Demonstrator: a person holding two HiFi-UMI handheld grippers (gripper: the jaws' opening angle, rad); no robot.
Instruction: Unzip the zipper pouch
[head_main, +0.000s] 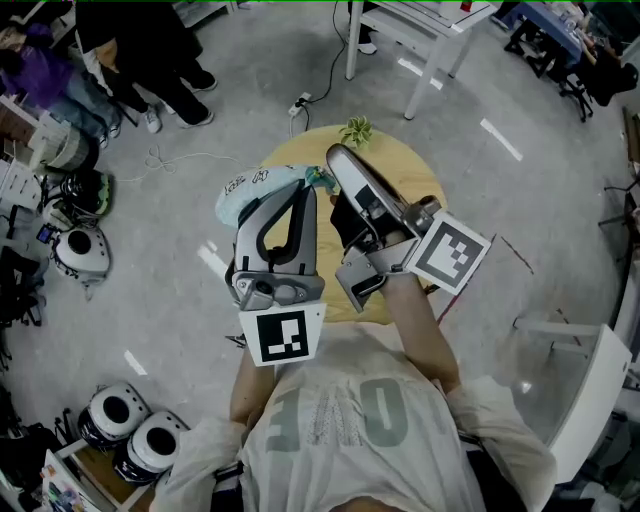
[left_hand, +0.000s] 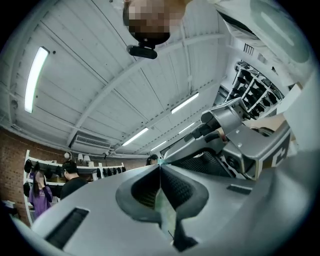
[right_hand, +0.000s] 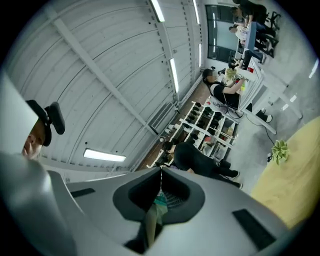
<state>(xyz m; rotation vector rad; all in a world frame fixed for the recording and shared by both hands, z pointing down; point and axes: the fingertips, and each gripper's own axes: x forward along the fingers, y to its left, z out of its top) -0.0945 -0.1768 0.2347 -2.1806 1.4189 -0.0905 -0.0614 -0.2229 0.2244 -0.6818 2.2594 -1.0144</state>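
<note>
one pale blue zipper pouch (head_main: 255, 190) sits bunched over the left edge of the round yellow table (head_main: 405, 175), caught at both ends; i can't tell whether it rests on the top or hangs just above it. left gripper (left_hand: 160, 170) is closed tight, with a thin pale strip of the pouch pinched between its pads. right gripper (right_hand: 161, 174) is closed tight too, on a teal scrap of the same pouch, and the two tips are close together. dark scrawled writing runs across the pouch, too small to read. each gripper carries a cube with a black-and-white square marker (head_main: 283, 336). a small green plant (head_main: 356, 130) stands at the table's far rim. bare grey floor rings the table, with a cable and power strip (head_main: 300, 103) beyond it, white table legs (head_main: 430, 50) further off, and helmets (head_main: 80, 250) against the left side.
</note>
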